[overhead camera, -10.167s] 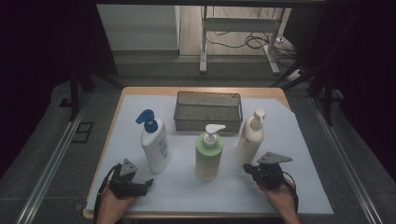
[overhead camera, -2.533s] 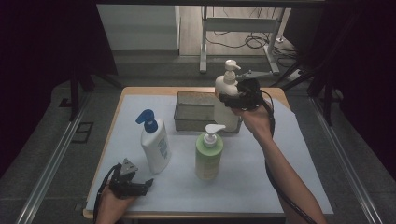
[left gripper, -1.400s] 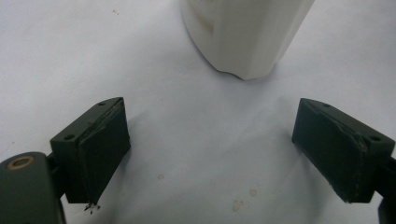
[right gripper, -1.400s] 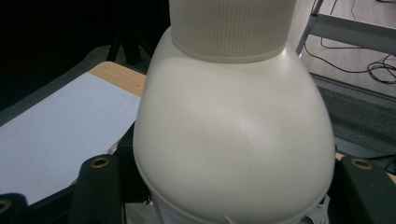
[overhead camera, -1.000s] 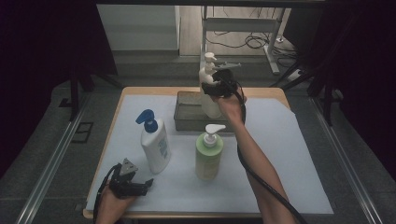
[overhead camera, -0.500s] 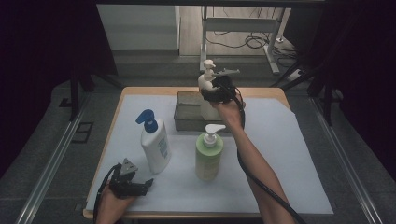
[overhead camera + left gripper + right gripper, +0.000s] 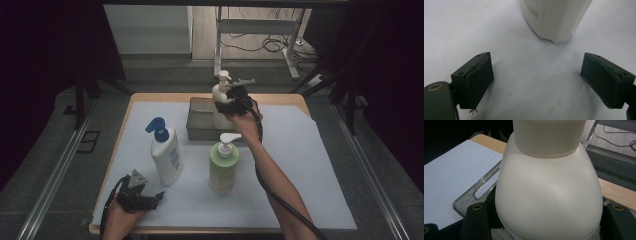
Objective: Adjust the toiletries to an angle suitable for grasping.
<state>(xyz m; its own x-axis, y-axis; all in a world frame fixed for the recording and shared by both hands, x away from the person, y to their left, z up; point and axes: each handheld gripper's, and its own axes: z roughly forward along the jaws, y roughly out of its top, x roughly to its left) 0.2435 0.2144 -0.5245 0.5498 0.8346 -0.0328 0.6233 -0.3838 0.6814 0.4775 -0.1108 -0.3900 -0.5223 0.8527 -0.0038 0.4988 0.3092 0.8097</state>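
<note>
Dim room, dark surround; table lit from above, soft shadows; close-ups slightly soft, no glare.

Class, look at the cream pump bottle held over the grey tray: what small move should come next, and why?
Probably lower it straight down. The right claw is shut on the cream pump bottle, which stands upright over the grey tray, seemingly not yet set on its floor. Sinking it gently before opening should stop it tipping.

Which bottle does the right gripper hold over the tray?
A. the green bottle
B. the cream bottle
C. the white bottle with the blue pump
B: the right gripper is clamped on the cream bottle above the tray, while the other two bottles stand on the table.
</note>
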